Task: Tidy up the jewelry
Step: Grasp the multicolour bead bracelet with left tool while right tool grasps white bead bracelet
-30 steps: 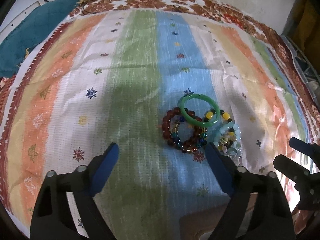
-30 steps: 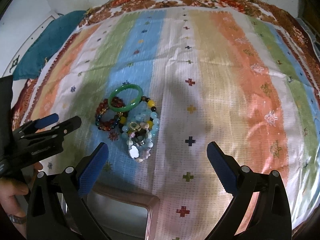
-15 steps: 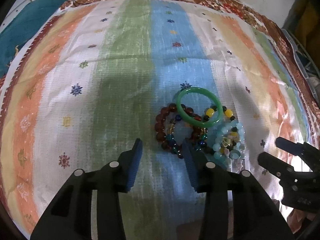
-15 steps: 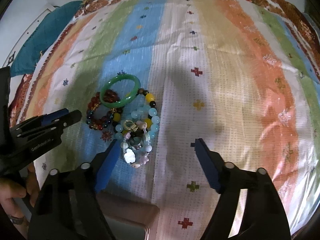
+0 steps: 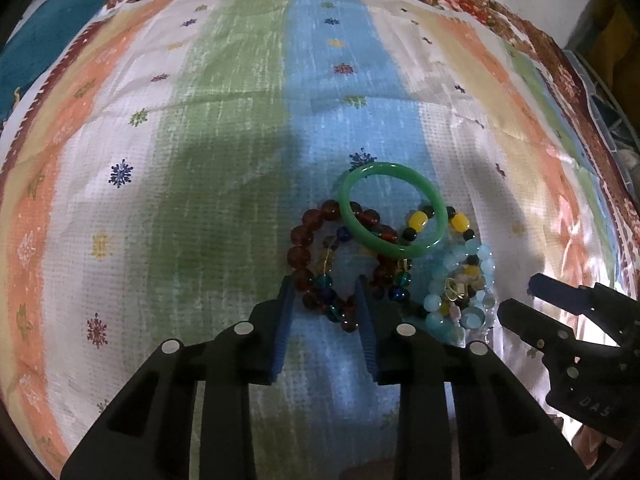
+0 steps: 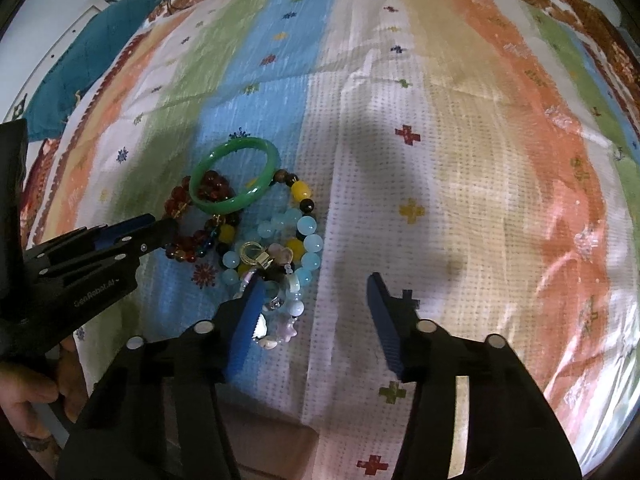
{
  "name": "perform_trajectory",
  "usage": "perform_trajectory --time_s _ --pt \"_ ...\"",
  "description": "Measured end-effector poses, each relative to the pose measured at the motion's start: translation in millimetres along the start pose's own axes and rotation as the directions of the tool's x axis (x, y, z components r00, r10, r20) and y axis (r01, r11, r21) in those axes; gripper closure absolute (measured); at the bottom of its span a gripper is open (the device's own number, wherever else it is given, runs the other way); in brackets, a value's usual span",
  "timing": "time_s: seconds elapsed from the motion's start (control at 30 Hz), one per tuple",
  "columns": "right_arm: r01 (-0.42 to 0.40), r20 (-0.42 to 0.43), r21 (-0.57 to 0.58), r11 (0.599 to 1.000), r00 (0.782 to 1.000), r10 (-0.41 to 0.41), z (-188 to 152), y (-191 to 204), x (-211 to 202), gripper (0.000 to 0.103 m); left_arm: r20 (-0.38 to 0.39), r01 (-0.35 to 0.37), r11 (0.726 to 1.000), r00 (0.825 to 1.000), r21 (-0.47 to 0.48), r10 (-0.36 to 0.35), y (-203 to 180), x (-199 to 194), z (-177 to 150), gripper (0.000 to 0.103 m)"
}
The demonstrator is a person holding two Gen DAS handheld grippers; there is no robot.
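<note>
A pile of bracelets lies on the striped cloth [image 5: 200, 160]. A green bangle [image 5: 345, 204] [image 6: 228, 207] rests on top of a dark red bead bracelet [image 5: 298, 254] [image 6: 180, 196] and a yellow-and-black one [image 5: 418, 220] [image 6: 301, 192]. Pale blue beads [image 5: 460, 280] [image 6: 308, 224] are heaped at the near right. My left gripper [image 5: 323, 292] [image 6: 160, 226] points down, its jaws closing, with the near arc of the red bracelet between its pads. My right gripper [image 6: 315, 280] [image 5: 518, 294] is also closing. Its left finger stands at the pale blue heap, and mostly bare cloth lies between its pads.
A teal cloth [image 5: 48, 40] [image 6: 80, 64] lies past the far left edge of the striped cloth. A pinkish box [image 6: 272, 440] sits at the near edge under my right gripper. A person's hand [image 6: 24, 392] holds the left gripper. A wire rack [image 5: 608, 120] stands at the right.
Both grippers have sunk toward the bracelet pile and their jaws have narrowed a lot. The left now straddles the red bracelet, and the right's left finger has reached the pale blue beads.
</note>
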State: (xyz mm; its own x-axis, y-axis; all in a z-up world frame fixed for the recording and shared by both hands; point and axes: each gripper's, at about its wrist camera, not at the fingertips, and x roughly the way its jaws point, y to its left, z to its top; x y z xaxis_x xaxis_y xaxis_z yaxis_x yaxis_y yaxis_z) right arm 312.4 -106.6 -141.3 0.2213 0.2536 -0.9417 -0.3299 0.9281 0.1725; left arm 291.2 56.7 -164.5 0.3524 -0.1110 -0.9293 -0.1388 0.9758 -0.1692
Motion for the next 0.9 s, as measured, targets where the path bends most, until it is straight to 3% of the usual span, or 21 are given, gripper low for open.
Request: perform_trajectory --time_s 0.37,0.57,0.73,0.9 --pt "-0.038 -0.044 0.020 0.999 0.998 0.039 1 -1 16 0.075 0.004 -0.008 1.000 1.000 -0.006 0.008 -1 4 0 0.081" --pt "-0.039 -0.053 0.002 0.999 0.998 0.040 0 2 21 0.078 0.005 -0.019 1.000 1.000 0.004 0.019 -2 7 -3 0.081" --pt "-0.055 -0.064 0.001 0.999 0.996 0.054 2 5 25 0.087 0.012 -0.021 1.000 1.000 -0.009 0.021 3 8 -3 0.092" --pt "-0.045 -0.060 -0.026 0.999 0.997 0.043 1 9 23 0.094 0.021 -0.023 1.000 1.000 -0.016 0.023 5 6 -6 0.094"
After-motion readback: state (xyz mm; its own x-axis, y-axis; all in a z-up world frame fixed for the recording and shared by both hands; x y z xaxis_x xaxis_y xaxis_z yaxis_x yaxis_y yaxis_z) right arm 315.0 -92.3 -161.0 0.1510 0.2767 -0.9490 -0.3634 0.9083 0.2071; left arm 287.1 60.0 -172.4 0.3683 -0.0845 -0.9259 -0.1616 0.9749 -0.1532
